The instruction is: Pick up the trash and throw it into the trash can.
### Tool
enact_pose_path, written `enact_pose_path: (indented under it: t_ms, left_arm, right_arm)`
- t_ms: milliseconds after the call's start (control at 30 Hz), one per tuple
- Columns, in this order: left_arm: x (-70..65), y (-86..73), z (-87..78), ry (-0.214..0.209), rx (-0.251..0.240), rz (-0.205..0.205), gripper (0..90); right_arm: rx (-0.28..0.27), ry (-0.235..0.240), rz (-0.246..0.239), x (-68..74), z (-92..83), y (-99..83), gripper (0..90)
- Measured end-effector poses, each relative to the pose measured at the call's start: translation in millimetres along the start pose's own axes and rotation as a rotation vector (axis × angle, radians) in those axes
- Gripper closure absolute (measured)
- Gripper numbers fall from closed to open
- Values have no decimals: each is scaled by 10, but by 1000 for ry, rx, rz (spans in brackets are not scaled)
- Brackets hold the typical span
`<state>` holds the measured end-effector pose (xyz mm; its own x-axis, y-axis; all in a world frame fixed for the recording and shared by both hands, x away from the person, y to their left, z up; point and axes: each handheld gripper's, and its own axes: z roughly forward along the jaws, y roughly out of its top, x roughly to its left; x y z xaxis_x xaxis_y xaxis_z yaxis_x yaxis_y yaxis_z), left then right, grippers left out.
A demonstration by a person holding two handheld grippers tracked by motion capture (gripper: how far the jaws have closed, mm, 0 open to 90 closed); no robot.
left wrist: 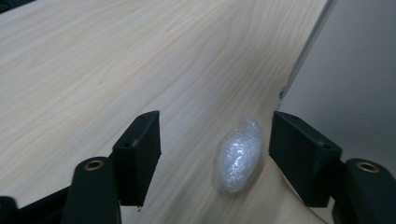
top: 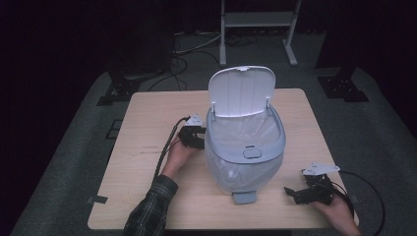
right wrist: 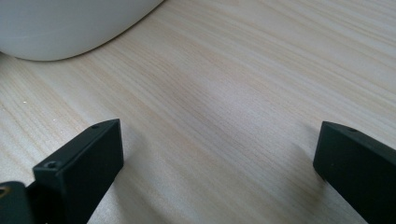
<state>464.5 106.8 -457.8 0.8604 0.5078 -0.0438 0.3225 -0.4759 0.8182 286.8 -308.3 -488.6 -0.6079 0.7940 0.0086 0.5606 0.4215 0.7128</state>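
Standing at the middle of the wooden table, a pale grey pedal bin had its lid swung up toward twelve o'clock, a thin clear liner draped inside it and its foot pedal sticking out at six o'clock. The left gripper sat at about nine o'clock of the bin, just beside its wall, held by a hand from a plaid sleeve. In the left gripper view its jaws were parted, and a small crumpled wad of clear plastic lay on the table between them, nearer the jaw at three o'clock; neither pad pressed on it, so the grip was not yet made. The bin's grey wall rose close by at two o'clock of the wad. The right gripper rested low on the table at about four o'clock of the bin, well apart from the wad, in the person's right hand. In the right gripper view its jaws stood wide and released over bare wood, with the bin's rounded base at eleven o'clock.
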Motion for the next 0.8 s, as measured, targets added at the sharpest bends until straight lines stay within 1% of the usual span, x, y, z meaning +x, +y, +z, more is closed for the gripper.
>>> enact_pose_path:
  t_ms: [167,267,300,367,467,733,767,800]
  left_arm:
    - [7,-31,61,-17,8,-17,377]
    - [11,-40,78,-19,16,-15,379]
    - [10,-46,91,-22,17,-22,380]
    - [4,-57,118,-25,31,-18,384]
    - [1,-62,140,-28,33,-17,385]
    - [-6,-78,201,-38,46,-16,421]
    - [-7,-81,207,-38,54,-13,421]
    - [-4,-85,212,-38,67,-1,426]
  right_arm:
    - [0,2,0,2,0,0,6]
    - [0,2,-1,3,0,0,6]
    - [0,2,-2,2,0,0,6]
    - [0,3,-3,2,0,0,6]
    - [-1,3,-3,2,1,0,6]
    - [-1,4,-4,2,1,0,6]
    - [-1,4,-4,2,1,0,6]
    - [-1,4,-4,2,1,0,6]
